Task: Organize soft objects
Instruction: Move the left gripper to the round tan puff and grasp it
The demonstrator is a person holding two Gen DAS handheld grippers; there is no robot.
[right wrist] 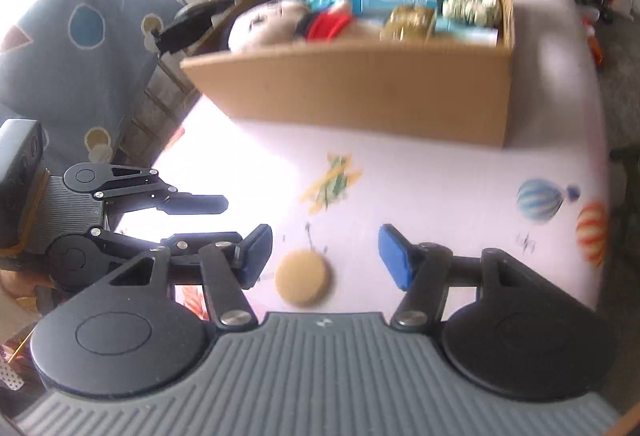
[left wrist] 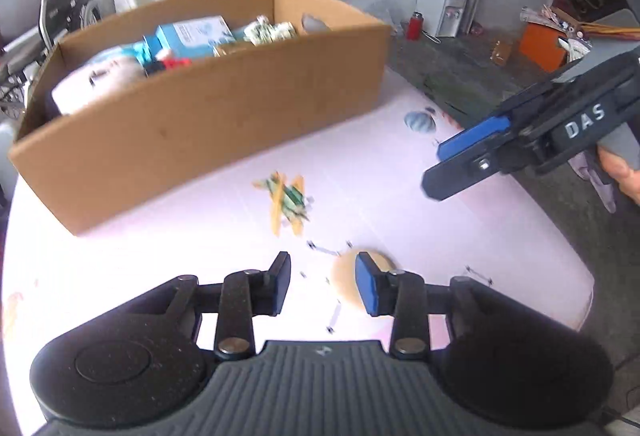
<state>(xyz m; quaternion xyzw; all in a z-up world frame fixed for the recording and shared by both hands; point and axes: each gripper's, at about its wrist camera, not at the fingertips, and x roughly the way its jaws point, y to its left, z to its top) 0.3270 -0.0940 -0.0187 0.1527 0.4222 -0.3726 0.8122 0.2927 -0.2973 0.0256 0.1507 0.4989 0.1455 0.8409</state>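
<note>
Both claws, left (left wrist: 322, 282) and right (right wrist: 326, 256), released and empty, box (left wrist: 224, 124) of soft things ahead.

I see a water dispenser (left wrist: 442, 12), a red flask (left wrist: 415, 25) beside it, and a wheelchair (left wrist: 60, 12).

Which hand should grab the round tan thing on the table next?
Probably the right. The round tan thing lies ahead between the open jaws of the right gripper, but off to one side of the left gripper, half behind one finger. It may be only a print.
</note>
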